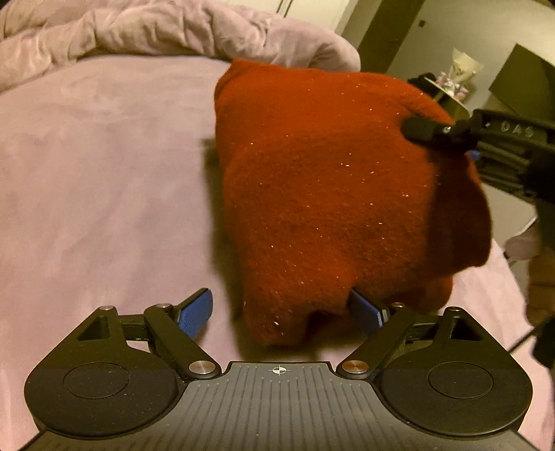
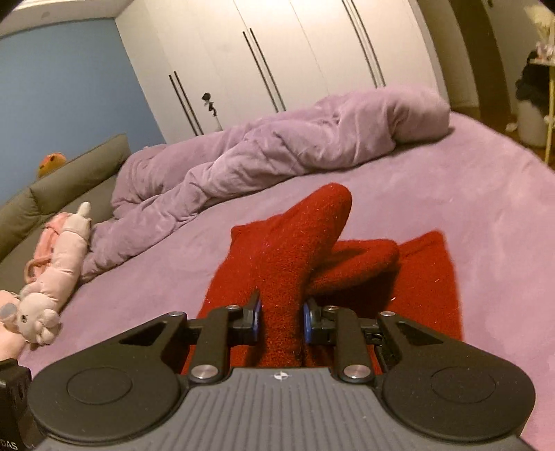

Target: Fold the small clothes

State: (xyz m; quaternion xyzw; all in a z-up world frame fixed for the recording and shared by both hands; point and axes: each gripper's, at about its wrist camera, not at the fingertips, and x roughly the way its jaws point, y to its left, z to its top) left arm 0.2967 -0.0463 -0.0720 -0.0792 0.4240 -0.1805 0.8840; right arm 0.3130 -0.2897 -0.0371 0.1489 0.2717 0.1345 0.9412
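On the lilac bed sheet (image 1: 104,156), our right gripper (image 2: 281,321) pinches the fuzzy red knit garment (image 1: 329,194), apparently lifted, while our left gripper (image 1: 281,312), spread wide and empty, should take its lower edge.

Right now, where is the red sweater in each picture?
Left wrist view: the red sweater fills the middle and right, lifted off the bed, with the right gripper pinching its upper right edge.
Right wrist view: the red sweater rises from the bottom middle, pinched between the pads, the rest lying on the bed.
Shared landmark: the crumpled purple blanket behind it.
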